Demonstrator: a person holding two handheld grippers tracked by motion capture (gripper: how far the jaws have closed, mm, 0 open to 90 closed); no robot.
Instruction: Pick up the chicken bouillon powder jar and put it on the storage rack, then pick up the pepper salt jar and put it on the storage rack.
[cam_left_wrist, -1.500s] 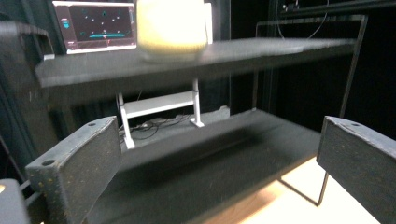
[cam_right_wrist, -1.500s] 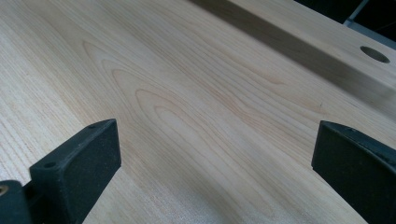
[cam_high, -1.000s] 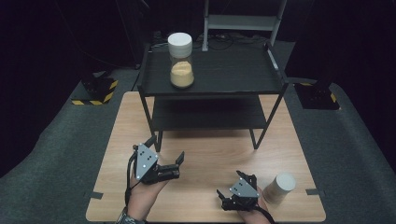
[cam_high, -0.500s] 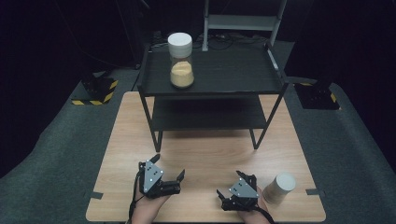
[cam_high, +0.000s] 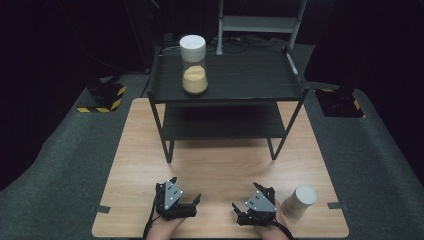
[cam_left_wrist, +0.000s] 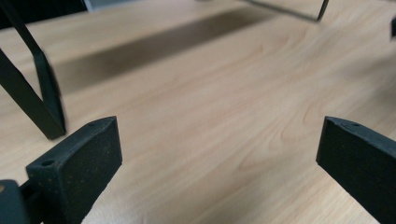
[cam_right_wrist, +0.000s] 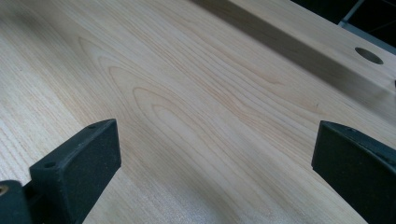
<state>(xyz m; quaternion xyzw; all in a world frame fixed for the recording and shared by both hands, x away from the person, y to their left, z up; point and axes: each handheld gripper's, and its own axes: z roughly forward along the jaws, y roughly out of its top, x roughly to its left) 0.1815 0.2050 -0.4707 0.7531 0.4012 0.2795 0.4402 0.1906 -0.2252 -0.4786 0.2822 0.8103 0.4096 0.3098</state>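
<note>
The left gripper sits low over the desk, in front of the black shelf rack, its jaws spread wide with nothing between them but bare wood. The right gripper rests beside it, also in front of the rack, jaws just as wide and empty. A white-lidded cup stands on the desk just beside the right gripper, on its outer side, apart from the jaws. On the rack's top shelf, toward its left end, stands a clear jar with a white lid and tan contents.
</note>
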